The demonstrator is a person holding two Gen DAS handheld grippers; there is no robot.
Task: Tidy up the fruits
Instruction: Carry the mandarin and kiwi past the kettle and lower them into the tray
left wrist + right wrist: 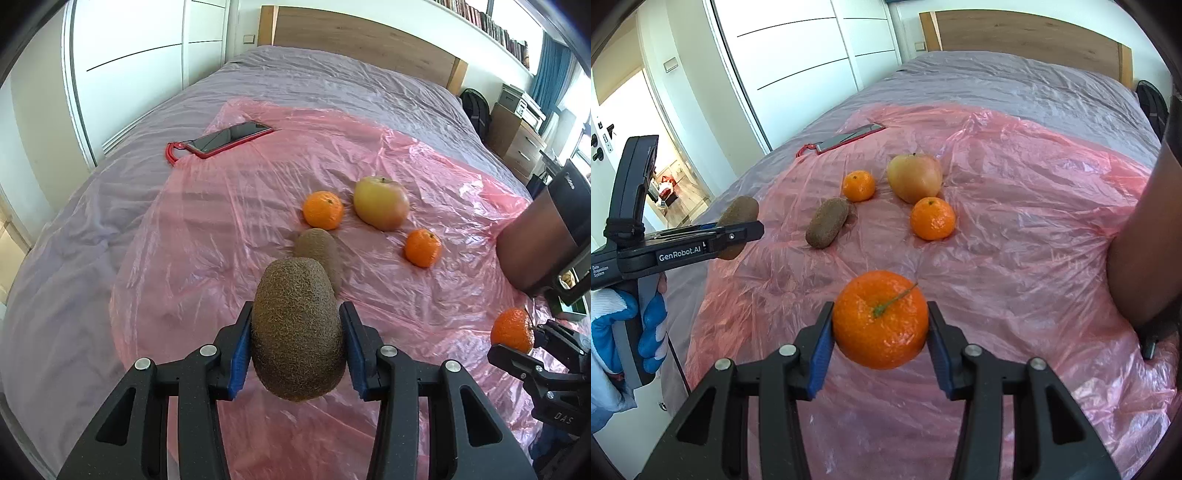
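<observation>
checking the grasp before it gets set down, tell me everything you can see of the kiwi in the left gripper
The fuzzy brown oval kiwi is whole and unpeeled, its skin covered in fine short hairs. It is clamped at its sides between the blue pads of the black left gripper, long axis pointing forward along the fingers, held above the pink plastic sheet. Only the pads touch it.

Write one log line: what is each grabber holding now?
left gripper: shut on kiwi | right gripper: shut on mandarin | both lifted

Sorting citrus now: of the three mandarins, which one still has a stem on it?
The mandarin held in the right gripper: a thin green stem sticks out of its top. The two mandarins on the pink plastic sheet show only small dark stem scars.
</observation>
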